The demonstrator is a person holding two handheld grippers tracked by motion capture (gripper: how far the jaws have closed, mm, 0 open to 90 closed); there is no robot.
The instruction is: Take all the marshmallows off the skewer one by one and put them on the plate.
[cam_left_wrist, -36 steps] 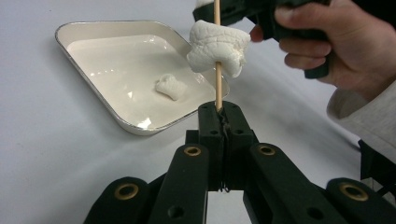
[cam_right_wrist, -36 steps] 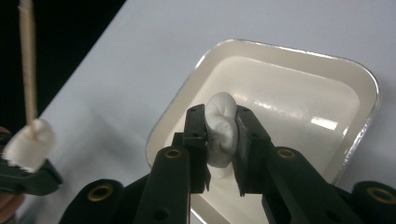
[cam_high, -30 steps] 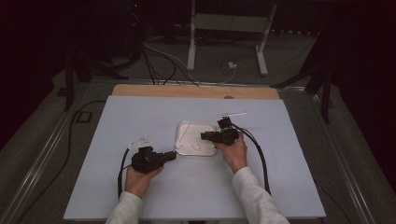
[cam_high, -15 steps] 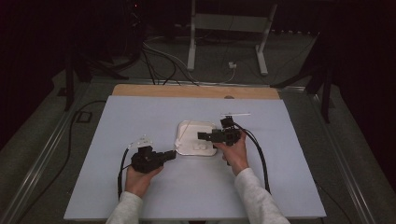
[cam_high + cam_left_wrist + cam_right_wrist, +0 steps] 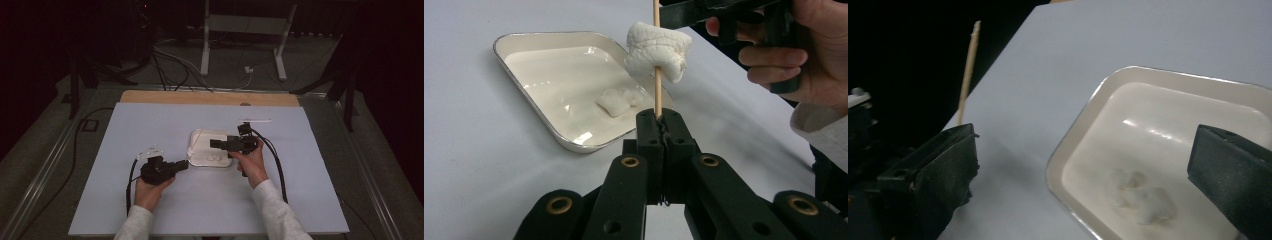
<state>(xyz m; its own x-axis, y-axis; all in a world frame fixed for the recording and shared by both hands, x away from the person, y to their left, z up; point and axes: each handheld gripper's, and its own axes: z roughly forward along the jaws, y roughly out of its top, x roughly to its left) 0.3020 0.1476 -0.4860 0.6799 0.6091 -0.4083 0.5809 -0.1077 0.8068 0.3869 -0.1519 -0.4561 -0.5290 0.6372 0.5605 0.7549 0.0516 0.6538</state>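
Observation:
My left gripper [image 5: 660,120] is shut on the lower end of a thin wooden skewer [image 5: 656,95] that stands upright. A white marshmallow [image 5: 656,47] is speared on it, high above the jaws. In the high view the left gripper [image 5: 184,164] sits just left of the white tray [image 5: 197,135]. My right gripper [image 5: 216,144] hovers over the tray. Its jaws have just been opening and now stand wide, with nothing between them [image 5: 1088,170]. Two small marshmallows [image 5: 1148,202] lie in the tray [image 5: 1083,115]. The skewer's tip [image 5: 968,65] rises beyond the right gripper's left jaw.
The tray rests mid-table on a pale blue sheet [image 5: 150,125] that covers the table. A wooden strip [image 5: 210,98] runs along the far edge. Cables [image 5: 277,165] trail from both grippers towards the person. Stand legs [image 5: 205,45] and wires lie on the dark floor behind.
The right gripper's jaws have spread apart above the tray and the gripper has edged slightly left. The left hand has kept still with the skewer.

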